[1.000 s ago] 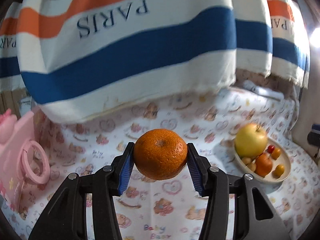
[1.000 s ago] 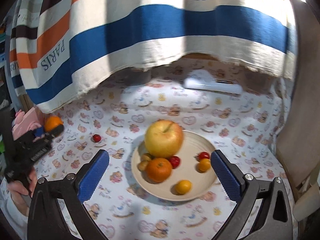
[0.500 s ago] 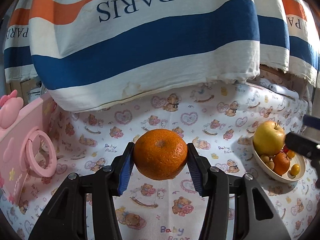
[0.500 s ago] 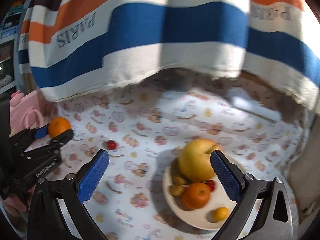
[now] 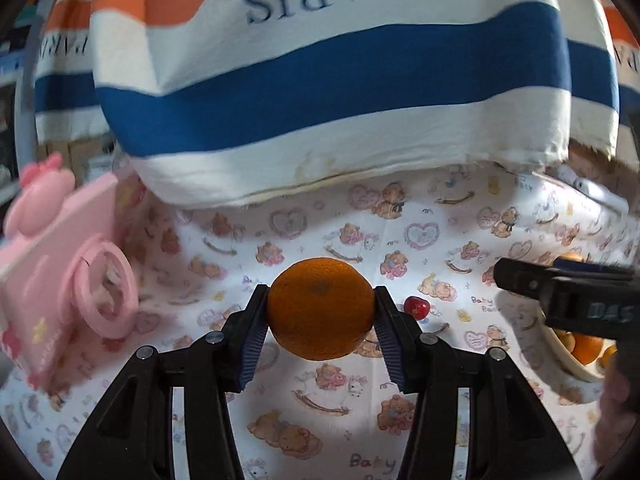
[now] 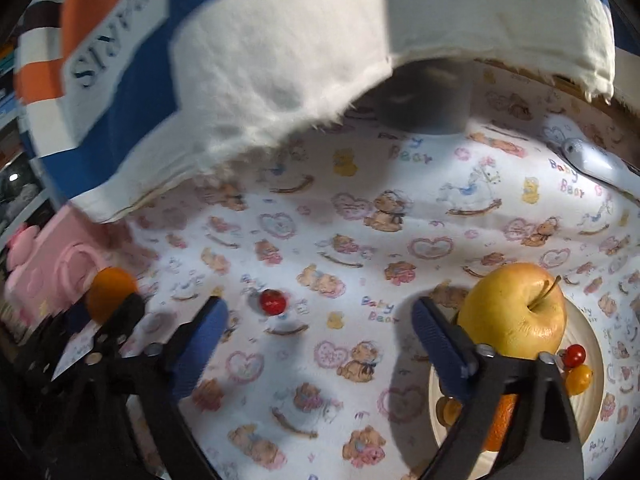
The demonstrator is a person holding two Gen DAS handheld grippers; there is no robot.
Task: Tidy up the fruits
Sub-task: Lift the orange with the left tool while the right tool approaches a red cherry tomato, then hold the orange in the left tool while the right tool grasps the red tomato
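Observation:
My left gripper (image 5: 321, 312) is shut on an orange mandarin (image 5: 321, 314) and holds it above the bear-print cloth. The mandarin also shows at the left of the right wrist view (image 6: 110, 294). A small red cherry tomato (image 5: 415, 306) lies on the cloth just right of it, and it shows in the right wrist view (image 6: 273, 301) too. My right gripper (image 6: 318, 322) is open and empty, low over the cloth, with the tomato ahead and left of centre. A cream plate (image 6: 592, 408) at the right holds a yellow apple (image 6: 514, 312), an orange and small tomatoes.
A striped "PARIS" blanket (image 5: 320, 80) hangs over the back of the cloth. A pink toy box (image 5: 60, 264) stands at the left. A white device (image 6: 592, 162) lies at the far right. My right gripper's arm (image 5: 568, 296) crosses the right side of the left wrist view.
My right gripper has swung left and down, away from the plate toward the red tomato. My left gripper has turned left with the mandarin still held; the plate has slid to its right edge.

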